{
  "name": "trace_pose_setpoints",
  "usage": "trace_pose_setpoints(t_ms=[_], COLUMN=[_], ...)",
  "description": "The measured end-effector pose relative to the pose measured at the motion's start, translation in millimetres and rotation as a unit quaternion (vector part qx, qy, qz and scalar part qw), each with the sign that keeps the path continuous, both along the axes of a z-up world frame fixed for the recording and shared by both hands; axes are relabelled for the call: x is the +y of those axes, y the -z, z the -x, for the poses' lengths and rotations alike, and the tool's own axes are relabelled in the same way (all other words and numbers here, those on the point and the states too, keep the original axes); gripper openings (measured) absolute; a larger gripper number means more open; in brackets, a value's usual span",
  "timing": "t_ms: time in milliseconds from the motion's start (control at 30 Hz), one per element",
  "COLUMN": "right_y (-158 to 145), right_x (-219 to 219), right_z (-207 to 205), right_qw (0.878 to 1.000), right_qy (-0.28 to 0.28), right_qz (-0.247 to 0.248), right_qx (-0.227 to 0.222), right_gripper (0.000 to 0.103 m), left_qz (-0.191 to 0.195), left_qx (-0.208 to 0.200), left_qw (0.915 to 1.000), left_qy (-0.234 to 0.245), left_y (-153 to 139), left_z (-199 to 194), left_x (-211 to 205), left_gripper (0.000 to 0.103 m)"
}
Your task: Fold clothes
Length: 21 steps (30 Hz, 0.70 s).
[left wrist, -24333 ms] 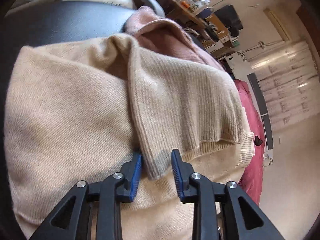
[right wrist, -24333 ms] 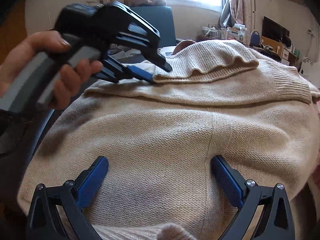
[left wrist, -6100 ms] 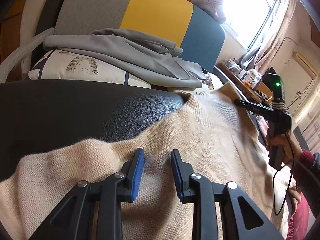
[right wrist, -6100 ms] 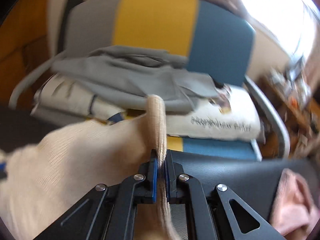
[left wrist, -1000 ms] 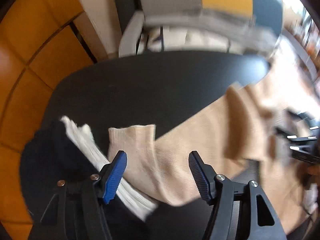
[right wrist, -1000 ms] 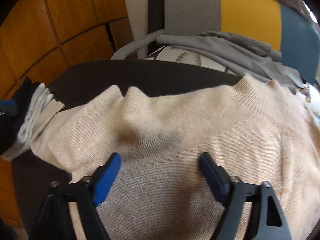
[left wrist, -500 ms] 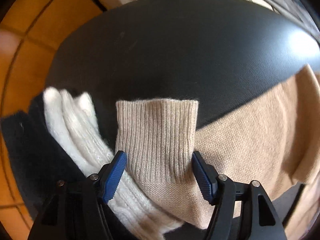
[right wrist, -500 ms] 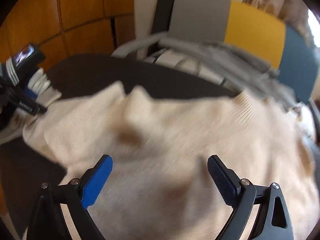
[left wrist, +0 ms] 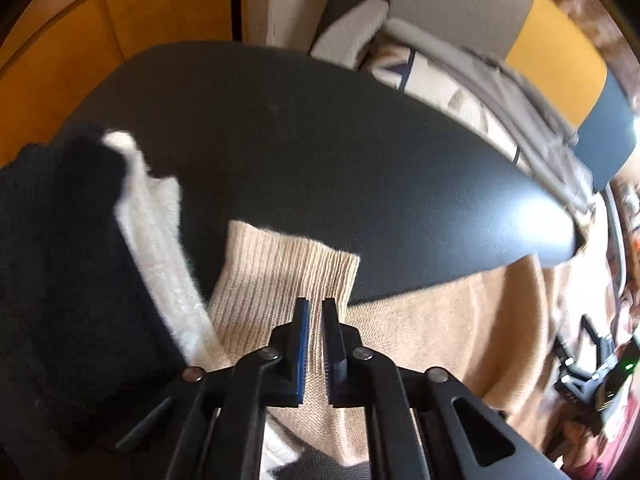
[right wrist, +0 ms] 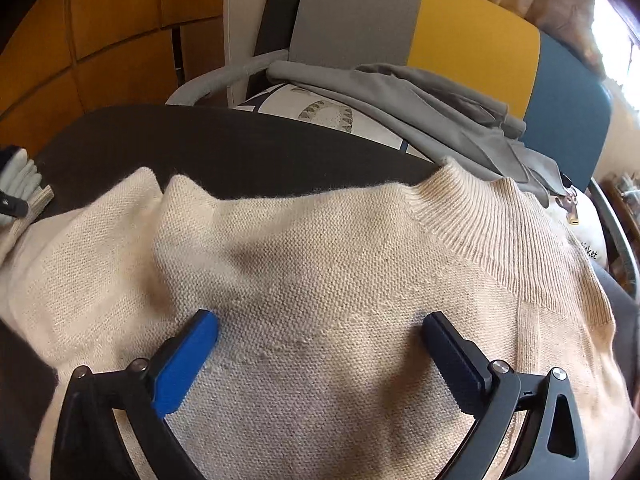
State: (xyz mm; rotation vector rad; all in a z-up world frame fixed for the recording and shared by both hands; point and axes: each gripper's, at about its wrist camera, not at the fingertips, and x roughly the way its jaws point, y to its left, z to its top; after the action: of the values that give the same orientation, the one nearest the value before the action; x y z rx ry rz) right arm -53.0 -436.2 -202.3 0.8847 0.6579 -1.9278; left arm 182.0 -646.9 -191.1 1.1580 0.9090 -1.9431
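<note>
The beige sweater [right wrist: 320,280] lies spread on the dark worktop [left wrist: 320,140]. The left tool [left wrist: 314,320] is pinched nearly closed on its ribbed cuff [left wrist: 280,276], while the right tool [right wrist: 320,344] sits wide open on the sweater, holding nothing. The thin pinch could slip off, or a pull could drag the white and black clothes [left wrist: 152,240] touching the cuff.

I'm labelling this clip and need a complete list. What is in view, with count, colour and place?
Knit sweater: one, beige, spread on the black padded surface.
Ribbed sleeve cuff: one, beige, at the surface's left end.
Folded white knit: one, beside the cuff.
Black garment: one, left of the white knit.
Chair: one, grey, yellow and blue back, behind.
Grey garment: one, draped on the chair.
Left gripper: shut on the cuff.
Right gripper: open over the sweater.
</note>
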Motion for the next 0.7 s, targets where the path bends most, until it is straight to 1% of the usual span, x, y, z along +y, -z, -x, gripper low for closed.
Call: trace_pose_setpoints(t_ms=[33,133,167,200,233,267,300,367,433,500,533,567,600,633,667,700], right_y=[1,3,3,4,5,6,7,9,10,11,12,13,14,15,15,14], right_x=[-1,-4,-6,-7,-7,-9,-10,-11,-10,-10,-11,-11,-12,-12,-8,-6], right_z=[2,7,7,9,12,10,12,16,19,23,28,35,39,43,32,27], right_qw=[1.0,1.0,1.0,1.0,1.0,1.0,1.0,1.0,1.0,1.0,1.0,1.0,1.0,1.0,1.0,1.0], right_qy=[0.0,0.001,0.001,0.001,0.001,0.002,0.002,0.002,0.002,0.002,0.002,0.002,0.002,0.002,0.002,0.003], right_qz=[0.0,0.002,0.002,0.002,0.003,0.004,0.004,0.005,0.006,0.008,0.009,0.01,0.011,0.012,0.013,0.014], right_qx=[0.0,-0.001,0.0,0.0,-0.001,-0.001,-0.001,0.0,-0.001,-0.002,-0.003,-0.004,-0.006,-0.007,-0.007,-0.007], right_gripper=[0.103,0.103,0.103,0.103,0.103,0.103,0.103,0.103,0.103,0.103,0.103,0.103,0.103,0.103,0.103,0.103], left_qz=[0.012,0.015,0.015,0.015,0.015,0.015,0.015,0.015,0.015,0.011,0.013,0.016,0.019,0.016,0.01,0.005], left_qx=[0.009,-0.03,-0.044,-0.058,-0.072,-0.086,-0.1,-0.128,-0.156,-0.185,-0.201,-0.216,-0.232,-0.224,-0.21,-0.196], left_qw=[0.9999,0.9992,0.9985,0.9975,0.9961,0.9945,0.9926,0.988,0.9822,0.9755,0.9728,0.9703,0.9674,0.9701,0.9741,0.9777], left_qy=[-0.004,0.021,0.03,0.039,0.048,0.058,0.067,0.085,0.103,0.119,0.114,0.107,0.1,0.091,0.083,0.074], left_y=[-11,-10,-9,-7,-6,-5,-3,-1,2,12,18,23,28,29,30,30], left_z=[1,12,16,20,24,28,32,40,48,57,59,59,60,57,54,51], left_x=[-3,-1,1,2,3,4,6,8,10,14,14,13,12,11,10,9], left_gripper=[0.004,0.004,0.011,0.027,0.029,0.034,0.045,0.056,0.056,0.056,0.055,0.051,0.046,0.041,0.027,0.008])
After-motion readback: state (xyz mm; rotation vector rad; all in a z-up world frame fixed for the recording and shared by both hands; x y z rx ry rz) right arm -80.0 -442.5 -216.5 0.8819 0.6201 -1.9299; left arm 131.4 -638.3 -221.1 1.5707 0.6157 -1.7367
